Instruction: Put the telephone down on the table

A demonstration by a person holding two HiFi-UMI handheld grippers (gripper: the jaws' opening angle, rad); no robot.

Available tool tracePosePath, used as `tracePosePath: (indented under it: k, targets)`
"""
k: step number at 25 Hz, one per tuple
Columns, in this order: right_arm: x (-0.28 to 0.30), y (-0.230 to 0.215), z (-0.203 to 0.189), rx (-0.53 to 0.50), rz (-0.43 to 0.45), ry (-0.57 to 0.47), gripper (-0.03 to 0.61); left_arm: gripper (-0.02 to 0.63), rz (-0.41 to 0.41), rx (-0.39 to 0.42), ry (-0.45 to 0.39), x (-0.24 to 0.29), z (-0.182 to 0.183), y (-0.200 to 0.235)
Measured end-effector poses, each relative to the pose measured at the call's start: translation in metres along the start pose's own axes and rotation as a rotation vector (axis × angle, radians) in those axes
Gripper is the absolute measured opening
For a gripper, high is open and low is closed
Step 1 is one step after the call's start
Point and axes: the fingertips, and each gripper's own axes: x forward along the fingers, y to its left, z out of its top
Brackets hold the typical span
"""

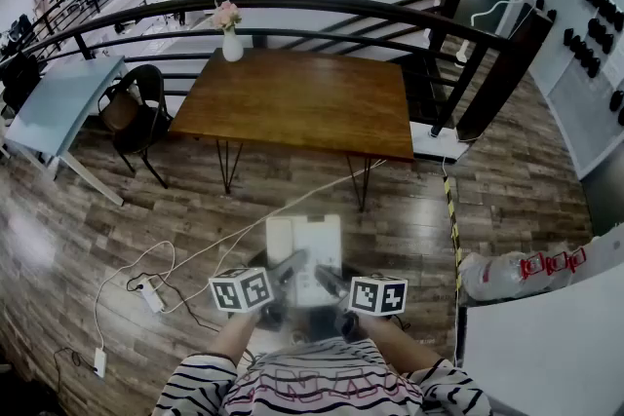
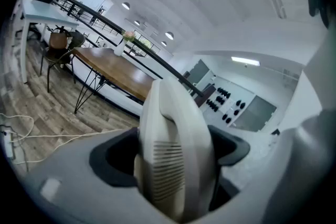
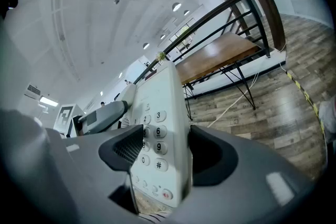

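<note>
A white telephone [image 1: 304, 253] hangs in the air in front of me, above the wooden floor and short of the brown wooden table [image 1: 302, 102]. My left gripper [image 1: 285, 280] is shut on its handset side [image 2: 173, 155], with the pads pressed against both faces. My right gripper [image 1: 328, 285] is shut on the keypad side [image 3: 157, 149], where the number keys show between the pads. The same table lies ahead in the left gripper view [image 2: 121, 68] and in the right gripper view [image 3: 220, 52]. Its top is bare except for a vase.
A white vase with flowers [image 1: 231, 32] stands at the table's far left corner. A dark railing [image 1: 390, 15] runs behind the table. A chair [image 1: 132, 112] and a pale blue table [image 1: 58, 102] stand at the left. A power strip with cables [image 1: 151, 292] lies on the floor; a white counter [image 1: 546, 346] stands at the right.
</note>
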Motion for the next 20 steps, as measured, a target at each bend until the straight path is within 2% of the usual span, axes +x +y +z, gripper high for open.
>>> tracePosePath:
  k: [11,15,20]
  targets:
    - [0.006,-0.001,0.012,-0.032,0.003,0.003,0.281,0.413,-0.011,-0.015,-0.041,0.005,0.008,0.002]
    - [0.024,-0.01,0.033,-0.041,0.005,0.02,0.281,0.413,0.0,-0.035,-0.052,0.025,0.022,0.015]
    - [0.049,-0.035,0.079,-0.056,0.012,0.039,0.281,0.414,0.006,-0.038,-0.063,0.071,0.053,0.027]
